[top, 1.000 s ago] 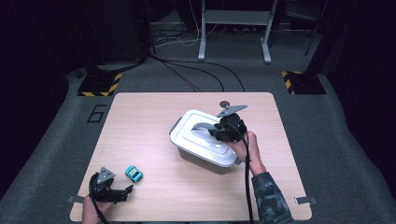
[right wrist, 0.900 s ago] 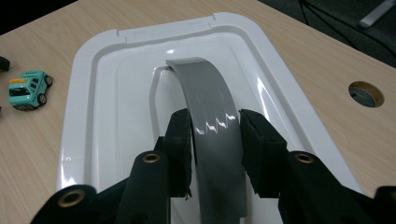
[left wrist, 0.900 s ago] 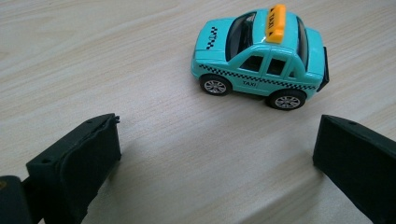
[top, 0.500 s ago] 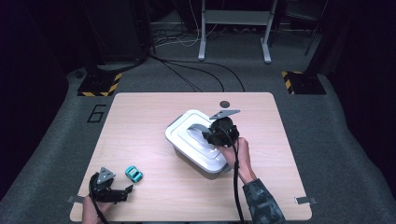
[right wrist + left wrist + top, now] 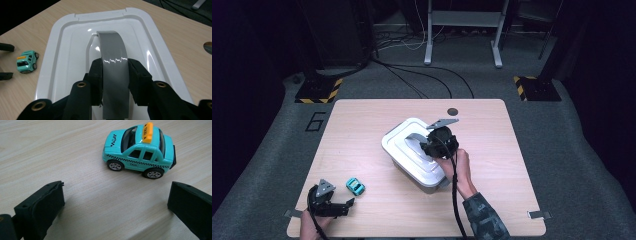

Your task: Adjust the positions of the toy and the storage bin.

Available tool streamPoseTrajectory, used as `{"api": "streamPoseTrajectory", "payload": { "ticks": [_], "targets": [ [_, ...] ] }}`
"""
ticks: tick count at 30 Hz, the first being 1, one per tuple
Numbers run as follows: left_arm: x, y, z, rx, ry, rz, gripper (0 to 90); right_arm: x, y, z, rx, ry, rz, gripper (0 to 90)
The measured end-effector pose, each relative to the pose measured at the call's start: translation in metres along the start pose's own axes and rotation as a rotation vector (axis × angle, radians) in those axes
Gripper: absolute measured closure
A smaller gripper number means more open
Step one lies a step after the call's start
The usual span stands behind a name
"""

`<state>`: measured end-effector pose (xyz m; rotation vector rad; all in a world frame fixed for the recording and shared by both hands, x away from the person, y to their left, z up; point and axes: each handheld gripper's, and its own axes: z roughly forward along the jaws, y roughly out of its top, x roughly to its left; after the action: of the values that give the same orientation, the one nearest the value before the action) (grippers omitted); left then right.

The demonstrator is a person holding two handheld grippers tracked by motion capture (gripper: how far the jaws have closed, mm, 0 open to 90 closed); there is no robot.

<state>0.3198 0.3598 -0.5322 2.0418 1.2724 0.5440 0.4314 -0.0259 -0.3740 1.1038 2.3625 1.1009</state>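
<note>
The high view shows one wooden table (image 5: 362,125), one white lidded box (image 5: 412,157), one toy taxi (image 5: 355,186) and two grippers.

Right gripper (image 5: 432,145): located at the centre of the high view, directly above the box. In the right gripper view, its two black jaws press against both sides of the single grey handle (image 5: 113,65), an arched strap on the white lid (image 5: 62,65). State: closed on the handle. The person's right hand (image 5: 457,167) holds the gripper body from the lower right; one cable runs down along the forearm toward the bottom edge.

Box: sits near the middle of the table, turned at an angle to the table edges. The lid is seated on the grey base.

Left gripper (image 5: 339,206): located at the lower left of the high view, near the front table edge. In the left gripper view, its two jaws stand wide apart at the lower left and lower right of the frame, with bare tabletop between them. State: open, holding nothing.

Toy taxi: one, turquoise with an orange roof sign and four wheels. It stands upright on the table just beyond the left jaws, in the upper right of the left gripper view (image 5: 138,147), not touching either jaw.

One dark round hole (image 5: 453,111) lies in the tabletop beyond the box.
</note>
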Motion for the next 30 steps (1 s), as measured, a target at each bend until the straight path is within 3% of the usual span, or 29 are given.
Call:
{"api": "streamPoseTrajectory", "payload": {
  "ticks": [5, 6, 8, 11, 12, 14, 20, 30],
  "targets": [
    [0.0, 0.0, 0.0, 0.0, 0.0, -0.001, 0.4, -0.001, 0.006, 0.004, -0.032, 0.041, -0.051, 59.2],
    [0.0, 0.0, 0.0, 0.0, 0.0, 0.0, 0.5, -0.001, 0.009, 0.004, -0.032, 0.029, -0.057, 57.7],
    [0.0, 0.0, 0.0, -0.001, 0.0, 0.0, 0.5, -0.001, 0.014, 0.008, -0.026, 0.056, -0.097, 57.4],
    [0.0, 0.0, 0.0, 0.0, 0.0, 0.0, 0.5, -0.001, 0.018, 0.014, 0.0, 0.058, -0.134, 60.9],
    [0.0, 0.0, 0.0, 0.0, 0.0, 0.0, 0.4, -0.001, 0.018, 0.016, 0.003, 0.043, -0.123, 65.6],
    [0.0, 0.0, 0.0, 0.0, 0.0, 0.0, 0.5, -0.003, 0.018, 0.017, -0.007, 0.051, -0.126, 66.3],
    [0.0, 0.0, 0.0, -0.001, 0.0, 0.0, 0.5, 0.0, 0.017, 0.013, 0.013, 0.052, -0.066, 66.6],
    [0.0, 0.0, 0.0, 0.001, -0.001, -0.002, 0.5, 0.007, 0.01, 0.006, 0.013, 0.048, -0.06, 66.6]
  ]
}}
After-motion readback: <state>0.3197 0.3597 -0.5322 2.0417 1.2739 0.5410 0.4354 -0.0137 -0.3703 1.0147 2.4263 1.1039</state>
